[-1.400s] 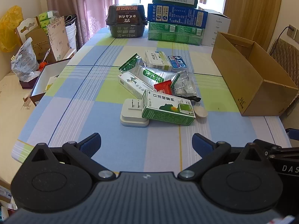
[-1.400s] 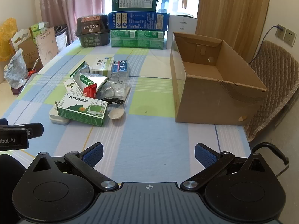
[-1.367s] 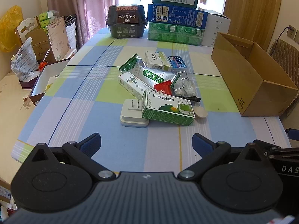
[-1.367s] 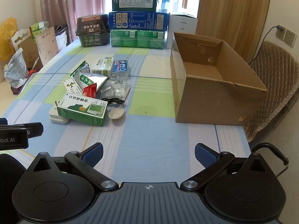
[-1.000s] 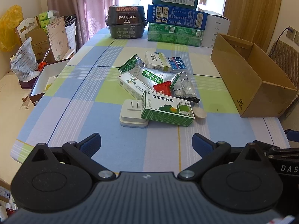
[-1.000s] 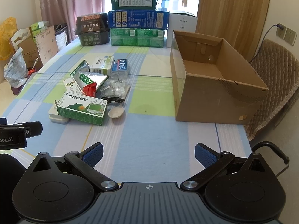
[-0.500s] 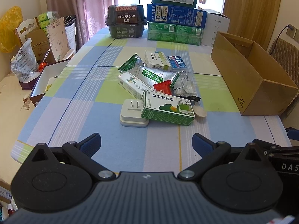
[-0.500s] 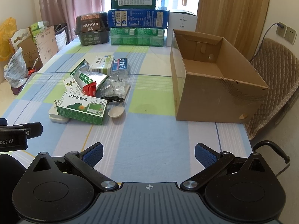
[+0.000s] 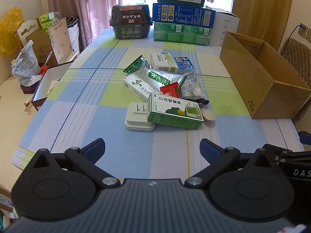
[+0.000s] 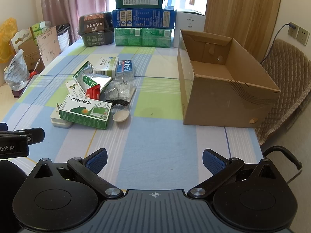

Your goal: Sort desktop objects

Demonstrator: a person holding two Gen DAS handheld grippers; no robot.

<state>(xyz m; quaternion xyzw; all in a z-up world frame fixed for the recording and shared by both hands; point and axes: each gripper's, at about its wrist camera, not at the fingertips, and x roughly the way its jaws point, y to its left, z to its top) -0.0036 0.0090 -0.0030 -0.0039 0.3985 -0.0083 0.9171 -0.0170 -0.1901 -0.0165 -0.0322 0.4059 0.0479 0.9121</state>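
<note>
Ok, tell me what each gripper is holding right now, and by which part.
Nothing is held. The left gripper and right gripper both hover with jaws open over bare tablecloth.

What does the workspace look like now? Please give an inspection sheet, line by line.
Surface: table with a checked blue, green and white cloth; near part bare.
Job's things: loose pile at centre-left: green box leaning on a white plug, spoon, foil pouch, red sachet, blue pack. Carton open, on the right; no items visible inside.
Clutter: stacked boxes and a dark tub at the far edge.
Grippers: left tongs and right tongs open, holding nothing, over the near edge.
Cables: thin black cord in the pile; a wall cable to a socket.
Surroundings: curtain, quilted chair, bags and boxes at the left.
</note>
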